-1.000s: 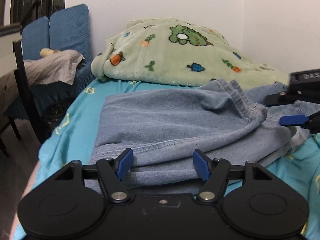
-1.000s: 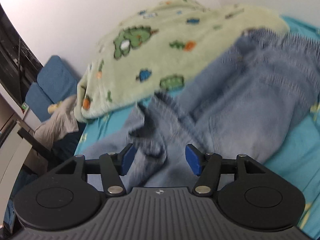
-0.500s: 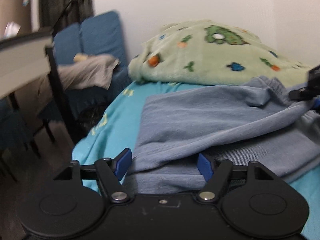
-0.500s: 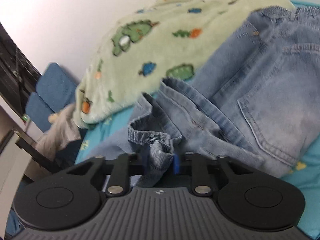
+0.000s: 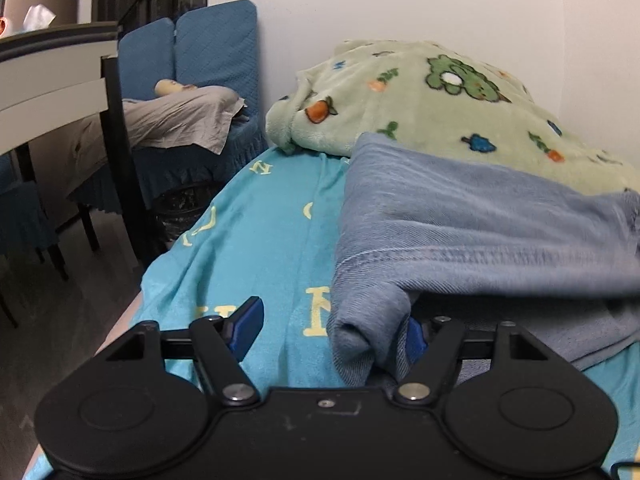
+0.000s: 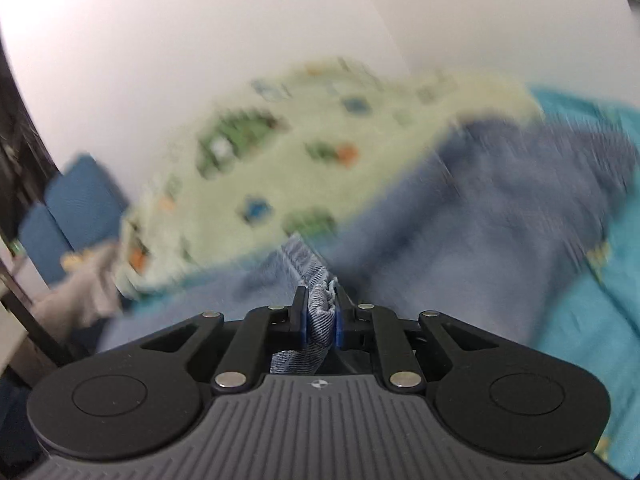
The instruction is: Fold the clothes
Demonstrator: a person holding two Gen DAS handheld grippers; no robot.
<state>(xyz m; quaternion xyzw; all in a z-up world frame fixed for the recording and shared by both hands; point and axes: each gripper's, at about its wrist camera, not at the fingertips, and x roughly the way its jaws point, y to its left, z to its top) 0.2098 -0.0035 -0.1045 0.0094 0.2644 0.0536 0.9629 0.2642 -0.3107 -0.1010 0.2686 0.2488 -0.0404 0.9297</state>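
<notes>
White walls meet in a corner behind the bed, whose turquoise sheet carries yellow letters. At the head of it a pale green fleece blanket with dinosaurs and carrots lies bunched against the wall. Beside the bed stand blue padded chairs, one with a grey cloth draped over the seat, and a dark-framed tabletop juts in from the left.

The jeans lie across the bed, their far edge touching the green blanket. My left claw is spread wide: its left blue pad sits over bare sheet, while a rolled corner of the denim hangs between the pads, resting against the right one. I am not squeezing it there.

My right claw is pressed together, pinching a bunched strip of the jeans, with stitched fabric sticking up between the blue pads. That view is smeared with motion blur, so beyond the pinched denim I make out only the blanket and the blue cloth spreading to the right.
</notes>
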